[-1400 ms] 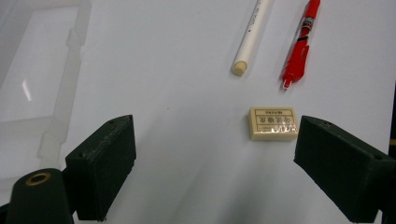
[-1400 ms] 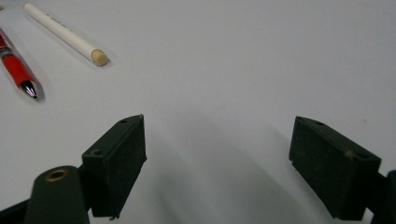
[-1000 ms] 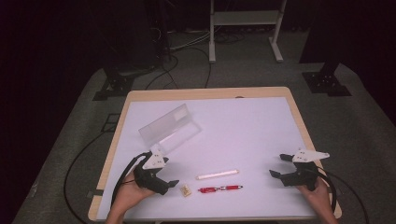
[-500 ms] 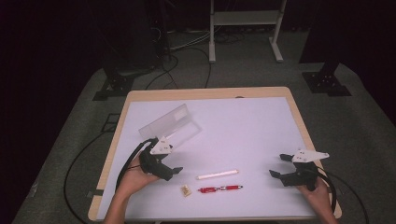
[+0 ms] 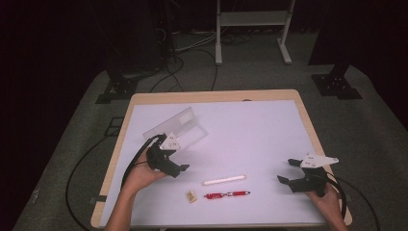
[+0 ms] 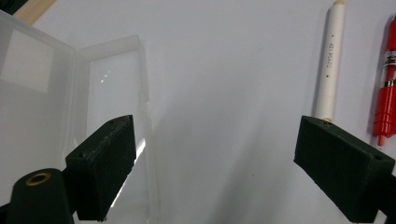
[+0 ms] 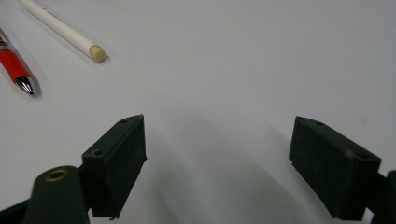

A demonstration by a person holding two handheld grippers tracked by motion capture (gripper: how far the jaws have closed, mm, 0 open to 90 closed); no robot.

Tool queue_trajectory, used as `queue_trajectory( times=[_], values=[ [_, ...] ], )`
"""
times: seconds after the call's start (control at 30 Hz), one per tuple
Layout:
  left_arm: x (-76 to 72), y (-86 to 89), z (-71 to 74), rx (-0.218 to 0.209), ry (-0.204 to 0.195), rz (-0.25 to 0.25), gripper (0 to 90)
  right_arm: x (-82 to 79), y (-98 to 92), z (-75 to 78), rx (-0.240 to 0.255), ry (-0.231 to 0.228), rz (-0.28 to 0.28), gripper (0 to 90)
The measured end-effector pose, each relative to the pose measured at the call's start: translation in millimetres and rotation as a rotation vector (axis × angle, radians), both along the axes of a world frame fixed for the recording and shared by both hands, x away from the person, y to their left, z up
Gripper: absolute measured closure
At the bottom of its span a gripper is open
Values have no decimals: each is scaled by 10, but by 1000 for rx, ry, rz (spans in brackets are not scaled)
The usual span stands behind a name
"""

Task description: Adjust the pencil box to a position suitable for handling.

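On the white worktop [image 5: 250,134] the left gripper [image 5: 179,168] sits at about 8 o'clock from the centre, held in the person's left hand [image 5: 139,174], with its jaws spread wide and nothing between them. In the left gripper view its jaws frame bare worktop; the left jaw overlaps the edge of the clear plastic case [image 6: 70,116], which lies open, and the right jaw's tip sits just over the near end of the white marker [image 6: 330,60]. In the high view the clear plastic case lies at 10 o'clock from the centre, just beyond the left gripper. The white marker lies near 6 o'clock, and the red pen [image 5: 226,194] lies just beside it on the near side, roughly parallel and apart from it. A small tan eraser [image 5: 192,196] lies at the pen's 9 o'clock, close by. The right gripper [image 5: 285,171] rests at about 4 o'clock near the worktop's right edge, held by the right hand [image 5: 329,199], jaws wide and empty over bare surface, well apart from the pen's tip.
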State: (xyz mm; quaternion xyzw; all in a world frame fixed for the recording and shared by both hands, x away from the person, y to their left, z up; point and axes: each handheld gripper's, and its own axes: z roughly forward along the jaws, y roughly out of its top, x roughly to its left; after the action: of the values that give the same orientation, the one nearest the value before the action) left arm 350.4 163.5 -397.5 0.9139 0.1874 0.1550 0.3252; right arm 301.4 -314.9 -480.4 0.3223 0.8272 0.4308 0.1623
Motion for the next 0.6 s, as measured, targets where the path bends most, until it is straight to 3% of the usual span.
queue_trajectory(
  times=[0.2,0.43,0.6],
  values=[
    [110,-40,-4,30,5,5,130,0,-2,0,1,-3,4,177],
    [266,-77,-51,35,20,18,145,0,-2,0,1,-2,5,178],
    [353,-98,-97,38,19,24,210,1,-4,0,2,0,5,178]
  ],
)
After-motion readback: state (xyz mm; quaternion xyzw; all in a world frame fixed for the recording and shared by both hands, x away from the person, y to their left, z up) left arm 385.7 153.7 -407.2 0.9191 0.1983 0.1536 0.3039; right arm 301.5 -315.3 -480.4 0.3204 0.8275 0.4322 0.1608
